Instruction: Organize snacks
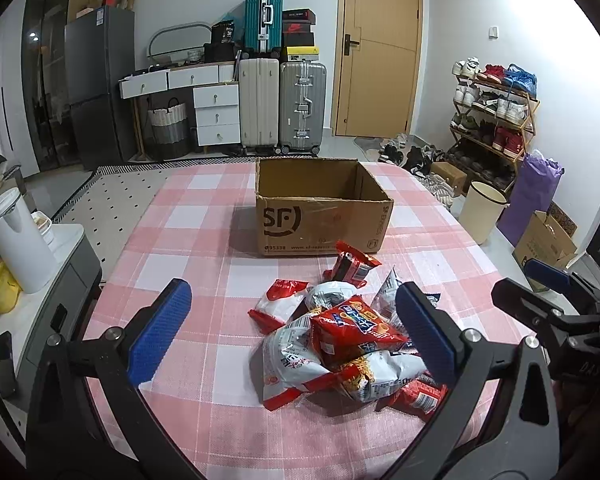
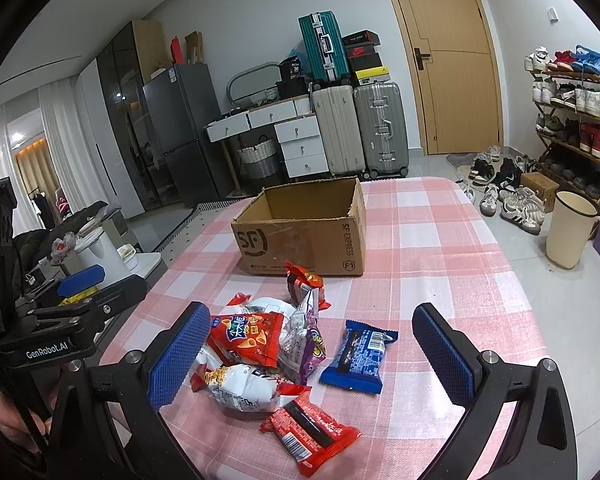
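Task not begun: cardboard box (image 2: pixel 300 236) at far side was empty, snack pile (image 2: pixel 260 352) untouched near it, left gripper (image 1: pixel 296 332) & right gripper (image 2: pixel 312 356) both wide open, holding 0 items.

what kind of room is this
Probably a lived-in home's entry or living area: stacked hard-shell suitcases, a bamboo shoe rack full of sneakers, and a dark grey fridge by a closed wooden door.
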Demonstrator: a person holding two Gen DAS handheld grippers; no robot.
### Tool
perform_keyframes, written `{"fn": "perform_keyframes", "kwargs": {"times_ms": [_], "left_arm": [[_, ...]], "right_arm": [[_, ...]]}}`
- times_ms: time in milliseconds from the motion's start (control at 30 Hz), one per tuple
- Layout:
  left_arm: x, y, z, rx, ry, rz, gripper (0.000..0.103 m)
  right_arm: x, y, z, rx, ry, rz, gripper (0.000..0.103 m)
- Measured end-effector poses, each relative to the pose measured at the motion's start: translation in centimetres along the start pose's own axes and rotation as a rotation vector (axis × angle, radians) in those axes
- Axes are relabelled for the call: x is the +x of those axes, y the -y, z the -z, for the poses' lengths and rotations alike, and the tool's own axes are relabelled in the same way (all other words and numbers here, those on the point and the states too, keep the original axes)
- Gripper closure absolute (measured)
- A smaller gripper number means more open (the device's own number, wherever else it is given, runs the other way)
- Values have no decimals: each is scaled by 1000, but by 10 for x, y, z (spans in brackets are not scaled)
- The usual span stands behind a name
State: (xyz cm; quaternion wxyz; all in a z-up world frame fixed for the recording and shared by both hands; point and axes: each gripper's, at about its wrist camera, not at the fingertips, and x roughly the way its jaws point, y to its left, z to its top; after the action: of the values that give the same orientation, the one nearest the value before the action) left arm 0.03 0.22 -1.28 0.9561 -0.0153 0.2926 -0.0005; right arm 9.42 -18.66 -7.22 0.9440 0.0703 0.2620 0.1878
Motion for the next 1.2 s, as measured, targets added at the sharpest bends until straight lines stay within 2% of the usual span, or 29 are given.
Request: {"fn": "perform_keyframes", "kwargs": {"times_ms": [633, 833, 1200], "left_arm": [[2, -6, 5, -19, -8, -1, 1], [7, -8, 7, -26, -24, -2, 1], [27, -16, 12, -49, -67, 14, 1]], "right_arm": [[0, 0, 1, -2, -5, -12, 0], [2, 5, 15, -19, -28, -45, 0], [12, 11, 49, -47, -123, -122, 0]]}}
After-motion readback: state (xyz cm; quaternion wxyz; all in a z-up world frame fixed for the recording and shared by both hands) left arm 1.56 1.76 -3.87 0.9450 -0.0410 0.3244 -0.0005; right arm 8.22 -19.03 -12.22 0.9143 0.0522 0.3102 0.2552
